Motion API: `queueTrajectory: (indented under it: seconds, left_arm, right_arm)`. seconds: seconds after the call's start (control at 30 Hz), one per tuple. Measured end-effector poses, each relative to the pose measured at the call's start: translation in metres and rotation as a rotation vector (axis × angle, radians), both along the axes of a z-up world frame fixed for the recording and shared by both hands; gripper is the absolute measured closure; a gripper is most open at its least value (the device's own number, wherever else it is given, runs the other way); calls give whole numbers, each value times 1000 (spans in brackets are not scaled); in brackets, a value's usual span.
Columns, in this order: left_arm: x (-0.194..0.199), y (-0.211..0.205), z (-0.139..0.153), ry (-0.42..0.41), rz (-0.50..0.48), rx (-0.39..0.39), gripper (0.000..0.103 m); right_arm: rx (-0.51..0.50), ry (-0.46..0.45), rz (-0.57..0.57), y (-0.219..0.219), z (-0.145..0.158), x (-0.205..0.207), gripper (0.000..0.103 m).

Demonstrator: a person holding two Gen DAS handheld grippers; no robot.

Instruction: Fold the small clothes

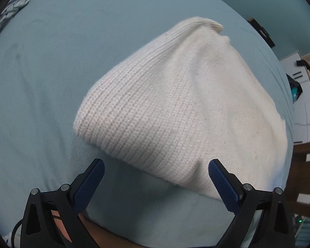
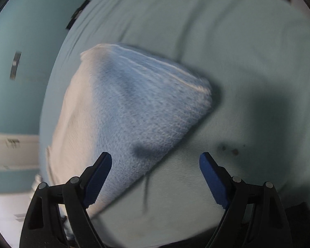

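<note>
A white knitted garment [image 1: 175,111] lies folded in a rough triangle on the light blue sheet [image 1: 51,72]. My left gripper [image 1: 156,166] is open just above its near edge, holding nothing. In the right wrist view the same garment [image 2: 130,111] looks bluish in shadow and the picture is blurred. My right gripper [image 2: 155,159] is open over the garment's near right edge and the sheet [image 2: 248,62], holding nothing.
A crumpled patterned cloth [image 1: 16,6] lies at the far left corner of the sheet. Past the sheet's right edge stand white furniture [image 1: 303,95] and a brown wooden piece [image 1: 305,150]. A teal wall [image 2: 16,82] lies left in the right wrist view.
</note>
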State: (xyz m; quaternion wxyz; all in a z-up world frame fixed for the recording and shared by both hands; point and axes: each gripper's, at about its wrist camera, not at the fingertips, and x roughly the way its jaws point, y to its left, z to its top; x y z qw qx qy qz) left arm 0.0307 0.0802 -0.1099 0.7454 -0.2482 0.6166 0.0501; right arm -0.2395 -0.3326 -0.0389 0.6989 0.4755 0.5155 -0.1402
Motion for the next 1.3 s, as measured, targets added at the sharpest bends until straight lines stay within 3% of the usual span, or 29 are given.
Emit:
queueTrajectory:
  seconds: [0.1, 0.2, 0.33, 0.4, 0.5, 0.6, 0.67, 0.73, 0.83, 1.0, 1.1, 1.3]
  left_arm:
    - [3, 8, -4, -4, 49, -76, 4]
    - [7, 19, -10, -9, 136, -174, 4]
    - [17, 20, -36, 66, 193, -281, 4]
    - [24, 13, -49, 117, 171, -294, 5]
    - [30, 13, -54, 131, 188, -306, 18]
    - [30, 20, -52, 129, 231, -306, 42]
    - [27, 21, -46, 106, 240, -302, 65]
    - [26, 19, -35, 76, 222, -295, 71]
    - [20, 17, -13, 25, 191, -288, 75]
    - [7, 20, 43, -53, 104, -289, 75]
    - [-7, 21, 58, -14, 57, -321, 75]
    - [-60, 31, 53, 108, 33, -402, 75]
  right_arm:
    - [87, 9, -28, -8, -16, 5, 29]
    - [199, 4, -76, -18, -36, 10, 30]
    - [343, -34, -134, -22, -58, 13, 42]
    - [334, -46, -131, -21, -58, 18, 46]
    - [302, -52, -123, -19, -56, 21, 56]
    - [259, -66, -110, -20, -42, 19, 69]
    - [205, -80, -82, -17, -31, 19, 73]
    - [144, -117, -63, -12, -17, 18, 75]
    - [70, -173, -22, -4, 1, 24, 77]
    - [91, -264, -23, -5, 41, 7, 79]
    - [116, -270, -17, -15, 57, -8, 79]
    - [156, -208, 38, -29, 63, -56, 79]
